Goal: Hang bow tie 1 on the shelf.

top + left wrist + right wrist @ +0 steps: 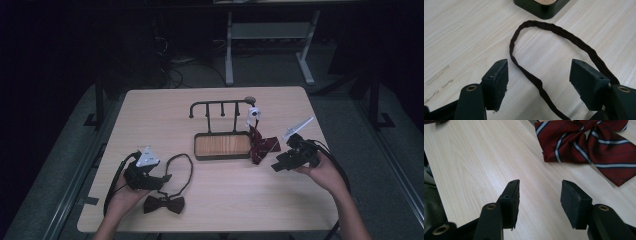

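Observation:
A dark brown bow tie [164, 204] lies near the table's front edge, and its neck strap [182, 171] [544, 57] loops away from it. My left gripper [161, 178] [539, 83] stands open just left of that strap, which runs between the jaws in the left gripper view. A red striped bow tie [260, 145] [586, 142] lies beside the stand's tray. My right gripper [276, 166] [539, 202] is open over bare table, short of the red tie. A black hook stand [222, 106] rises from a wood-floored tray [222, 146] at mid table.
A white clip-like piece [253, 114] hangs at the stand's right end. A corner of the dark tray [541, 8] shows ahead of my left gripper. Beyond the table's far edge stand white table legs [270, 45] on a dark floor.

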`<state>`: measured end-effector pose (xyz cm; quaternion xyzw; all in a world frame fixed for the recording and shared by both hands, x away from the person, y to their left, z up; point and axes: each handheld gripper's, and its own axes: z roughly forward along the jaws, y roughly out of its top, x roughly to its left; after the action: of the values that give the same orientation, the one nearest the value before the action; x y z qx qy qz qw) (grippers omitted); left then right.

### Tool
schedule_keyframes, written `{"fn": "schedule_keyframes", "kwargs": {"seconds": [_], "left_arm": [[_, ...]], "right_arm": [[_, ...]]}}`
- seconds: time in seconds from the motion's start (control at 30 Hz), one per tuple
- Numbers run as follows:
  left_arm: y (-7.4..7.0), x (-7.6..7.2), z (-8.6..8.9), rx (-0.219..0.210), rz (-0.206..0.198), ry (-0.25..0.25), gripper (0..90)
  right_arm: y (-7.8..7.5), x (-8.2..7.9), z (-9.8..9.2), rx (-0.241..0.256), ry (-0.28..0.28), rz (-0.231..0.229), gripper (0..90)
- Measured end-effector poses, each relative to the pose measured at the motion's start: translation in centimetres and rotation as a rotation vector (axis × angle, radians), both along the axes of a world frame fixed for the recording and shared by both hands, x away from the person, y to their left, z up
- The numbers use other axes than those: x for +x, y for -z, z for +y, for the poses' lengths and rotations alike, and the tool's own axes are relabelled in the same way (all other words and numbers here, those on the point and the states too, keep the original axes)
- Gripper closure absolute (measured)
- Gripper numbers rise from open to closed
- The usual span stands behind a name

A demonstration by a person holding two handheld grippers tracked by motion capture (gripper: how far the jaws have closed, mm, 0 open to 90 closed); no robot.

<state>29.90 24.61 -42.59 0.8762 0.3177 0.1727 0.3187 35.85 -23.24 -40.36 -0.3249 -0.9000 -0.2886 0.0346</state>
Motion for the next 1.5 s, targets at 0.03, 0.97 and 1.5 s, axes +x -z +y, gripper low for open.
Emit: {"fn": "schedule_keyframes", "kwargs": {"seconds": [0.03,0.97,1.5], "left_arm": [[0.0,0.0,0.0,0.0,0.0,0.0,32.0],[0.0,0.2,-0.3,-0.001,0.006,0.008,32.1],[-0.5,2.0,0.2,-0.039,0.053,-0.023,42.0]], "right_arm": [[0.0,0.0,0.0,0.0,0.0,0.0,49.3],[3.3,-2.7,-0.8,0.013,0.038,-0.015,45.6],[3.0,-3.4,-1.2,0.039,0.073,-0.034,43.3]]}}
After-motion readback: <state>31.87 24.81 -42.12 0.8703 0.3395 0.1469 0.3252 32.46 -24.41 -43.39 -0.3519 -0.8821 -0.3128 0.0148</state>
